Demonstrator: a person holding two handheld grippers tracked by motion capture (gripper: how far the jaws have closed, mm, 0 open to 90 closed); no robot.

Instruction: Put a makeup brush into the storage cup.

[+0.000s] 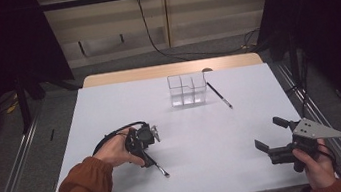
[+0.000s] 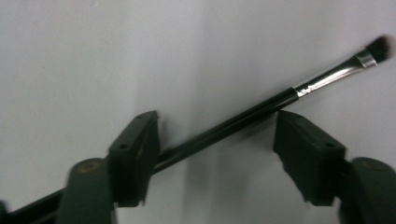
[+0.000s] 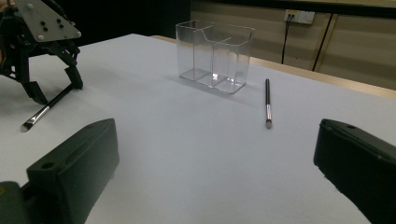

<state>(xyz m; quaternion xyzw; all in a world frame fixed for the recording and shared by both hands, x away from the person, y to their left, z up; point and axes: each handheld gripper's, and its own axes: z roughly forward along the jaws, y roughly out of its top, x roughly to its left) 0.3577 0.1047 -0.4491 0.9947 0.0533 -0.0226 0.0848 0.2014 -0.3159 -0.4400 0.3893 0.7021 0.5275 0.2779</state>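
A black-handled makeup brush lies on the white table at the front left. My left gripper points down over its handle. In the left gripper view the brush runs slantwise between the open jaws of that gripper, and both pads stand clear of it. A second brush lies right of the clear divided container at the back middle. My right gripper hovers open at the front right with nothing in it. Its own view shows the container, the second brush and the left gripper over the first brush.
The container's compartments look empty. A wooden strip edges the table's far side, with a cable on the floor behind it. Metal rails run along both sides of the table.
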